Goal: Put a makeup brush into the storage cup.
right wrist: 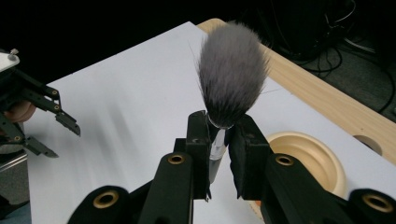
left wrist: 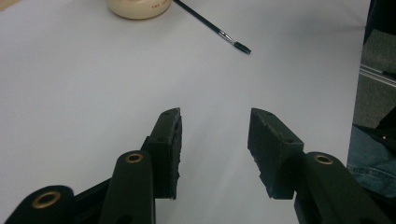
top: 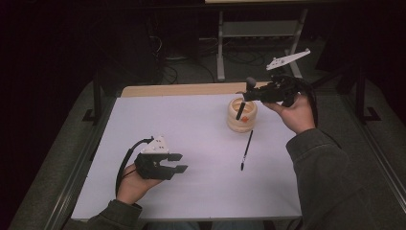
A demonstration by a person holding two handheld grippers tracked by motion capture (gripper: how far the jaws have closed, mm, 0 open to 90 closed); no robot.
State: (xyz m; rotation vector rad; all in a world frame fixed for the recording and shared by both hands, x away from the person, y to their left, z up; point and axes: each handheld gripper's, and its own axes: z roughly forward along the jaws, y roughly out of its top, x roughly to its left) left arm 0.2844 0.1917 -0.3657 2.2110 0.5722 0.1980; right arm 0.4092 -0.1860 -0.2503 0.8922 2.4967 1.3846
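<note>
A fluffy grey-bristled brush stands upright between the jaws of my right gripper, which is shut on its neck. From above, this right gripper holds the brush over a cream ribbed holder, and the dark handle reaches down into the holder's mouth. A thin black brush lies flat on the white table just in front of the holder. My left gripper hovers low at the near left, open, with nothing between its jaws. In its own view the left gripper faces the thin brush.
The white table top has a bare wooden strip along its far edge. Beyond it, a metal stand and cables sit on the dark floor. The holder sits near the table's far right.
</note>
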